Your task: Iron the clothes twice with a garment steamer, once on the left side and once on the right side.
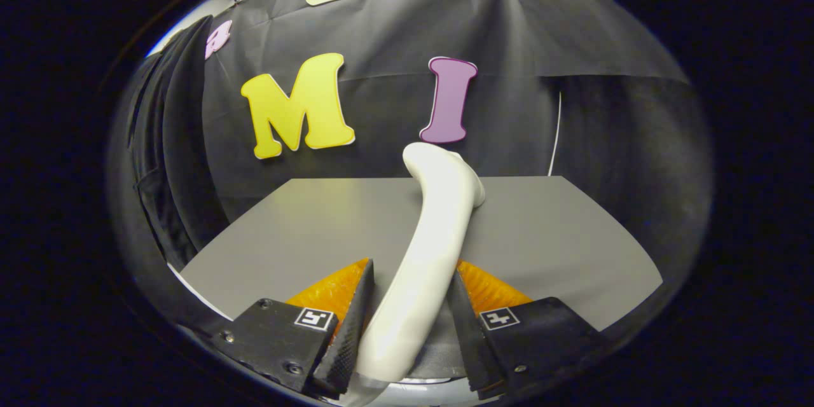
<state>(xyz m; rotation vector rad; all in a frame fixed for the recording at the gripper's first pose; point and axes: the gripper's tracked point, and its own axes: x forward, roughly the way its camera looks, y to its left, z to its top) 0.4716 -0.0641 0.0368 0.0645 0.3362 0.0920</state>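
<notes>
no readable words, brand names or numbers stand on anything here. the only signs are two small square black-and-white coded marker tags, one on the tool's point(407, 324) finger block at about 7 o'clock point(316, 317), one on the block at about 5 o'clock point(498, 318); their patterns spell nothing legible.

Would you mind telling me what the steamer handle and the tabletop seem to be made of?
Steamer handle, gripped by the gripper: likely smooth moulded plastic, white with a soft sheen and no seams. Tabletop: flat matte grey, perhaps laminate or painted board; no grain visible.
</notes>
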